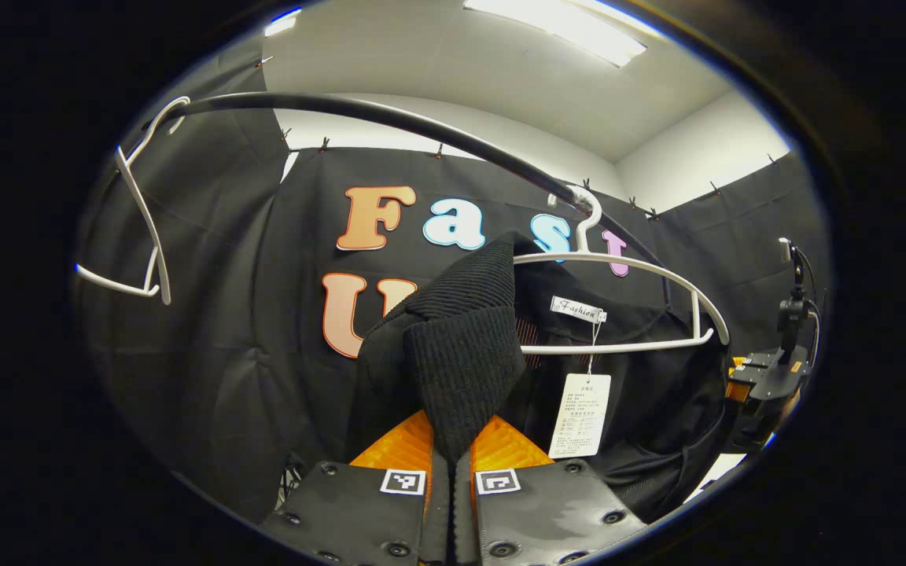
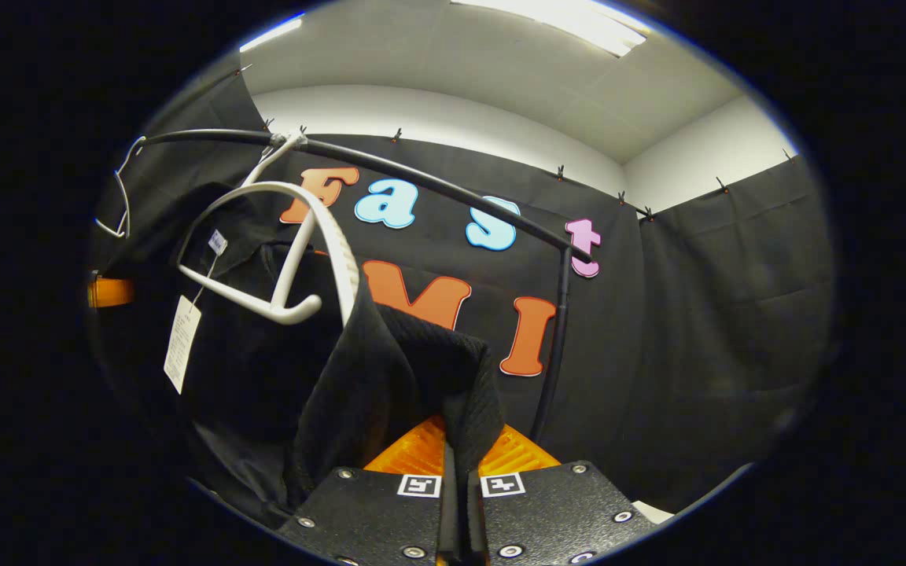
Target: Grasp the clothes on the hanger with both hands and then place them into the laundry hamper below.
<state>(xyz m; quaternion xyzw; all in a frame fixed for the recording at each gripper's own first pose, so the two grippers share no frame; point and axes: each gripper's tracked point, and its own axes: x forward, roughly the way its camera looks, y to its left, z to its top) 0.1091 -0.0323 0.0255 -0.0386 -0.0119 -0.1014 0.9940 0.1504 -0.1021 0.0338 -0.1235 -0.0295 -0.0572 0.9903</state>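
A black knit garment (image 1: 461,354) hangs by one shoulder from a white hanger (image 1: 642,275) on the black rail (image 1: 390,118). Its near shoulder has come off the hanger. My left gripper (image 1: 451,456) is shut on that ribbed shoulder fabric. A paper tag (image 1: 580,415) dangles from the collar. In the right gripper view the same garment (image 2: 390,369) drapes off the white hanger (image 2: 296,259), and my right gripper (image 2: 459,464) is shut on its other shoulder. The right gripper (image 1: 767,377) also appears far right in the left gripper view.
A second, bare white hanger (image 1: 142,228) hangs at the rail's left end. The rail's upright post (image 2: 551,354) stands just behind the right gripper. A black cloth wall closes the booth behind the rail.
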